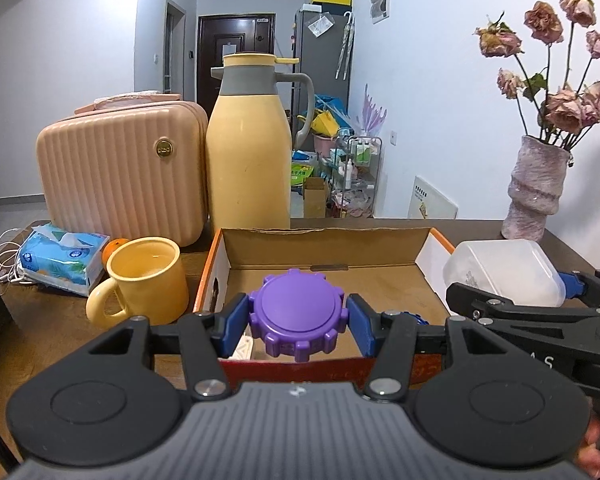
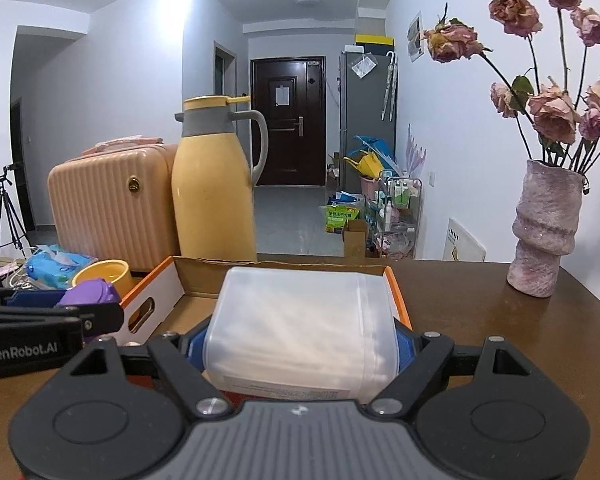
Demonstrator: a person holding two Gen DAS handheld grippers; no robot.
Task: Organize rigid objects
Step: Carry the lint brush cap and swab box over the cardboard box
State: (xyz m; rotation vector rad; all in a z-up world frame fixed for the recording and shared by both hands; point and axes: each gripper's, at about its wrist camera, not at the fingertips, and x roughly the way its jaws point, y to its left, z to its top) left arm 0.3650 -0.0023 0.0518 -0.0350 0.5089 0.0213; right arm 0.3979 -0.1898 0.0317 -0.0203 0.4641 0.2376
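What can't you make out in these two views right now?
- Cardboard box floor, near end: hidden by the left tongs and purple lid, left wrist view.
- Same floor: blocked by the translucent container in the right tongs, right wrist view.
- Container's label: too small.

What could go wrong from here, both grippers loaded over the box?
1. The left gripper pinches the purple cap only at its ridged rim; it could twist loose.
2. The right gripper spans the wide translucent container, whose smooth walls may slip.
3. Both hover close over the cardboard box, so the grippers could collide.
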